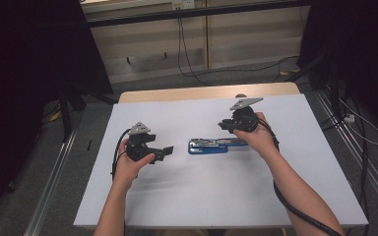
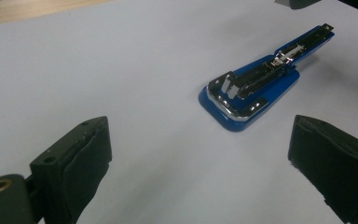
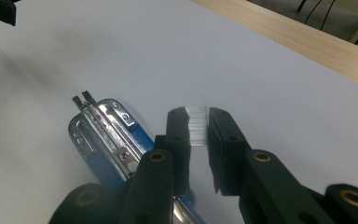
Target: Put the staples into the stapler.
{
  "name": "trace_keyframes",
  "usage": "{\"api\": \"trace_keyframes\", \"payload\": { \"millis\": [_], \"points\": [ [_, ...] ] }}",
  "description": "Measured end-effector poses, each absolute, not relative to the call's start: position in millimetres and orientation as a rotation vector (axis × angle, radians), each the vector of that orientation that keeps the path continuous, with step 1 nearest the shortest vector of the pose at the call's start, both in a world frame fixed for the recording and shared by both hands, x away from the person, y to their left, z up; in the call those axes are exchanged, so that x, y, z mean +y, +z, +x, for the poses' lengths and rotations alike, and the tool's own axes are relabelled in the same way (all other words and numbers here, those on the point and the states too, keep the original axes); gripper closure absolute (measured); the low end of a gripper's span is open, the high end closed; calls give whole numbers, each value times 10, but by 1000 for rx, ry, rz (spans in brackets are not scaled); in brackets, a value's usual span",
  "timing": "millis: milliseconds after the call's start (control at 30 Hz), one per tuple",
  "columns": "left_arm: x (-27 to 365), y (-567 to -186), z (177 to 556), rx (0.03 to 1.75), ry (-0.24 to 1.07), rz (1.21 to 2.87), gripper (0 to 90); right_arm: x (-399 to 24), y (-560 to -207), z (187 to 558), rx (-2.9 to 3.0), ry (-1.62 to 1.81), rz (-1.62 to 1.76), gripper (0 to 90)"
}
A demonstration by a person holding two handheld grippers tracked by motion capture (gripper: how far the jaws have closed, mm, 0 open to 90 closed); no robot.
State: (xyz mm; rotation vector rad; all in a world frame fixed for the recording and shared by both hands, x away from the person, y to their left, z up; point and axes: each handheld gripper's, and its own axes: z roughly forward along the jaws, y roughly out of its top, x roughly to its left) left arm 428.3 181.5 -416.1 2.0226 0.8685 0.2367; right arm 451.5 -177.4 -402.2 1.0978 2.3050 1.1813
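Observation:
A blue stapler (image 1: 206,146) lies swung open and flat on the white table top (image 1: 177,196), its metal staple channel facing up. In the left gripper view the stapler (image 2: 256,86) sits ahead and to the right of my left gripper (image 2: 200,140), whose jaws stand wide apart and hold nothing. In the high view the left gripper (image 1: 167,151) hovers just left of the stapler's broad end. My right gripper (image 3: 197,114) is shut on a short silver strip of staples (image 3: 198,131), just right of the stapler's open channel (image 3: 105,135). The right gripper (image 1: 225,125) is over the stapler's right half.
A bare wooden edge (image 1: 202,92) runs along the table's far side. Beyond it are cables on the grey floor (image 1: 187,64) and dark curtains at both sides. Metal rails (image 1: 54,172) flank the table. White surface lies open all around the stapler.

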Motion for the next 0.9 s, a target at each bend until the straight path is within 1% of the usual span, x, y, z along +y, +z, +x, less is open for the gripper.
{"api": "trace_keyframes", "payload": {
  "millis": [233,367,900],
  "points": [
    [1932,-4167,4219,888,252,2006,61,-1741,-3988,4517,2325,1183,1065,797],
    [1967,-4159,4156,869,261,2004,61,-1723,-3979,4523,2346,1187,1043,797],
    [2078,-4164,4100,886,273,1976,61,-1560,-4023,4537,2396,1226,955,797]
  ]
}}
